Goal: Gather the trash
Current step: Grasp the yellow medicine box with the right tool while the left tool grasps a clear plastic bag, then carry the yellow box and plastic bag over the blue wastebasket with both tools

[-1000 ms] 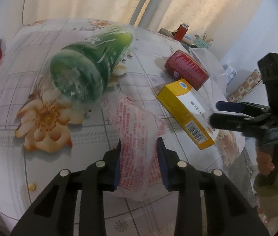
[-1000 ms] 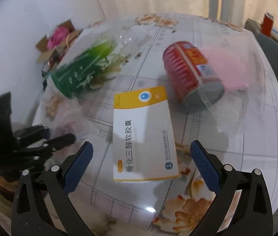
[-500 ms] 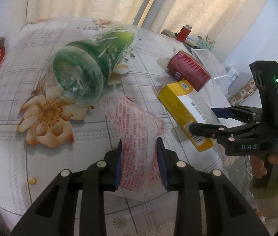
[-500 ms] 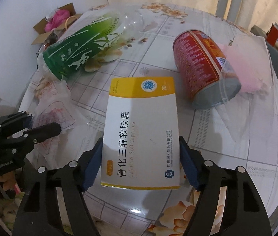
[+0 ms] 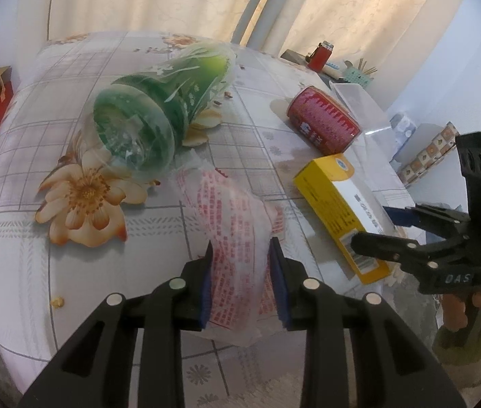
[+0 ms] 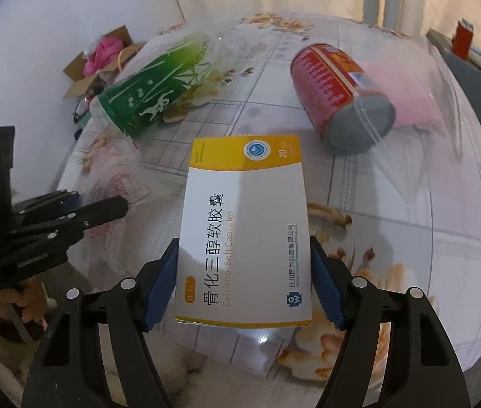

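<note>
Two hand-held grippers, right clasping medicine box, left clasping wrapper

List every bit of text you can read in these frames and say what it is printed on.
"骨化三醇软胶囊", "Calcitriol Soft Capsules", "20": medicine box.
"DAS": body of right gripper.
"stream", partly legible: green cup.
Red print on plastic wrapper, red can: too small or blurred to read.
Box's company line: too small.

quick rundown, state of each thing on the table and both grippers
left gripper: shut on crumpled red-printed plastic wrapper
right gripper: shut on yellow-and-white medicine box
green plastic bottle: lying on its side
red drink can: lying on its side
</note>
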`<act>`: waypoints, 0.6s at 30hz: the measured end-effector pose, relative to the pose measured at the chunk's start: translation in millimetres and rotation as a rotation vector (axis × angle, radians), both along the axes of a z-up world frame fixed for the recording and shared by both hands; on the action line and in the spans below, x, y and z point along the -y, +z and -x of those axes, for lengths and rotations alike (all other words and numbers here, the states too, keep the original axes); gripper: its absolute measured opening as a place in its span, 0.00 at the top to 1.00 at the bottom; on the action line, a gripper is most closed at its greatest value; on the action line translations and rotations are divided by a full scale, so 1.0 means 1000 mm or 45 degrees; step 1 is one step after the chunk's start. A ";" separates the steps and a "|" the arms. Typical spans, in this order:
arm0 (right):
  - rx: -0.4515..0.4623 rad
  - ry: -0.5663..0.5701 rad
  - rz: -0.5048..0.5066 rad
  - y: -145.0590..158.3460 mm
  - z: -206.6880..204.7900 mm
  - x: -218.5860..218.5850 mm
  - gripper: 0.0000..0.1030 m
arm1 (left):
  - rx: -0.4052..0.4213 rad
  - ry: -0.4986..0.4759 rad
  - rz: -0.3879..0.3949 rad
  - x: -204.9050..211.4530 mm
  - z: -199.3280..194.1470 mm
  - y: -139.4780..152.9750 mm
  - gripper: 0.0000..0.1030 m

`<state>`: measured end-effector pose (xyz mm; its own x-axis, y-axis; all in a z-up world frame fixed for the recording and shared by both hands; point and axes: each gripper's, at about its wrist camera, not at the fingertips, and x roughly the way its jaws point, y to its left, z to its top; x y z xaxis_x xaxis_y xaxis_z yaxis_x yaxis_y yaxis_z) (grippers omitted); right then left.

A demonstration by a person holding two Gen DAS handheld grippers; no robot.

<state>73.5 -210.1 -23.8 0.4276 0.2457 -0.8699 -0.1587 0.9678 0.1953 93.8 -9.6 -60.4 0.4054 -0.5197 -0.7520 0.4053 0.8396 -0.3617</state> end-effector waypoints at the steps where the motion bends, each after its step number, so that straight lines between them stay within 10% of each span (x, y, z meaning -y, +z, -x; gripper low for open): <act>1: 0.003 -0.007 -0.015 0.001 0.003 0.001 0.35 | 0.002 -0.002 0.000 0.000 0.001 0.001 0.73; 18: 0.073 -0.091 -0.267 0.014 0.055 0.021 0.35 | 0.074 -0.073 -0.030 0.023 0.016 0.033 0.74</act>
<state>18.5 -231.0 -10.0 0.4979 0.3861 -0.7765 -0.1082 0.9161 0.3861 78.2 -32.4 -27.5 0.4189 -0.5259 -0.7403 0.4728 0.8223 -0.3166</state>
